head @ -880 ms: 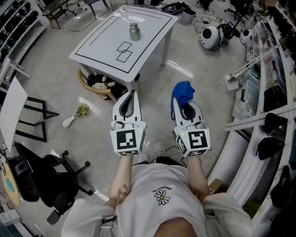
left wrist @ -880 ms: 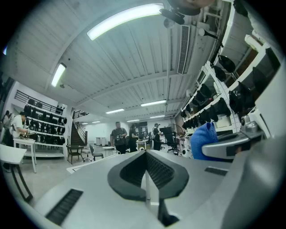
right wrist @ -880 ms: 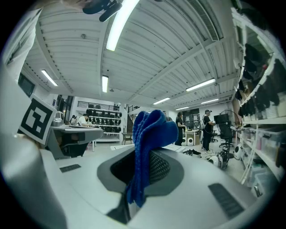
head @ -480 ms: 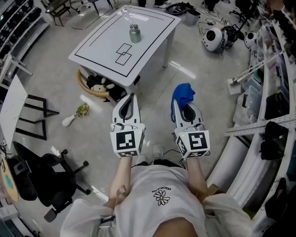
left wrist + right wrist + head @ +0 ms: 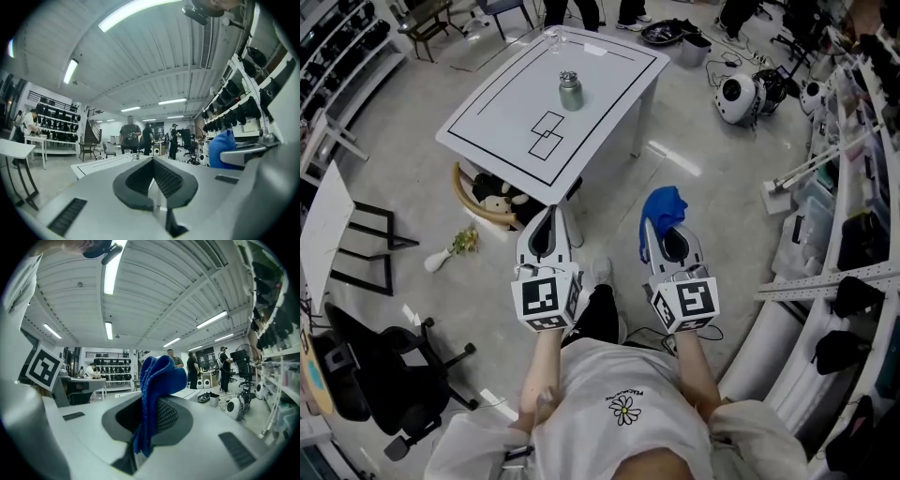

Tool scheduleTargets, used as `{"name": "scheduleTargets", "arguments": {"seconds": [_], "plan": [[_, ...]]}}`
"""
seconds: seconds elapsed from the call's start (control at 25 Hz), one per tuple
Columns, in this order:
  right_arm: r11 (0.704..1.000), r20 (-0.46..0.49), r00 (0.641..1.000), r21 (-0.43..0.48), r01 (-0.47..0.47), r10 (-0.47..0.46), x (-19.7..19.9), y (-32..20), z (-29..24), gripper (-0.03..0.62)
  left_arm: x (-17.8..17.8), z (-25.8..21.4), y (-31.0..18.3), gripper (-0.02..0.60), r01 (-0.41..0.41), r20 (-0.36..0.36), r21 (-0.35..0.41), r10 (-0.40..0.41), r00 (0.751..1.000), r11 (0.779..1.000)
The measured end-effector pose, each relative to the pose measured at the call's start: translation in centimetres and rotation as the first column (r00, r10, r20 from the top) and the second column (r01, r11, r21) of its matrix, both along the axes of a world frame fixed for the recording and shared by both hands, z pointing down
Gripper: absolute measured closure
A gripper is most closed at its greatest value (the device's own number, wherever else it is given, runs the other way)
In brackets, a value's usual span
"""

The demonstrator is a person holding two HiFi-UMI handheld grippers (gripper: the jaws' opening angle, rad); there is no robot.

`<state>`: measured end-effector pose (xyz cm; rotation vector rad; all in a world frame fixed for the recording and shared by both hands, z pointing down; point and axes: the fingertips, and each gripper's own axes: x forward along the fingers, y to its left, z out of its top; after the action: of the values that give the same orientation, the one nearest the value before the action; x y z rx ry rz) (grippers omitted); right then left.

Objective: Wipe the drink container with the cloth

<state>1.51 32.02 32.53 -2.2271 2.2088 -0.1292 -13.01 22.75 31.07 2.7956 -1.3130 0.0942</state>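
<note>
Right gripper view: right hand-held gripper pinches cloth (left hand-held gripper closed, empty).

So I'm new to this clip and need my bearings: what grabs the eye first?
The bright blue cloth pinched in the right claw stands out above the floor. Ahead, a metal drink container stands on the white table; the left claw is shut and empty.

The bench top hides part of the basket beneath it; the drink container on the bench is too small to show its surface.
</note>
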Motion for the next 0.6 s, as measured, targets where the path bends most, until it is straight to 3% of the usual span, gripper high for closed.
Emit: {"name": "scheduleTargets", "arguments": {"seconds": [0.2, 0.6], "plan": [[1.000, -0.013, 1.000, 0.013, 0.011, -0.011, 2.5, -5.4, 0.4, 0.553, 3.2, 0.5, -5.2, 0.584, -0.014, 0.003, 0.011, 0.014, 1.000, 1.000], [0.999, -0.028, 0.999, 0.027, 0.017, -0.017, 8.3, -21.0, -1.4, 0.553, 8.8, -0.2, -20.5, 0.584, -0.018, -0.019, 0.017, 0.018, 1.000, 1.000]]}}
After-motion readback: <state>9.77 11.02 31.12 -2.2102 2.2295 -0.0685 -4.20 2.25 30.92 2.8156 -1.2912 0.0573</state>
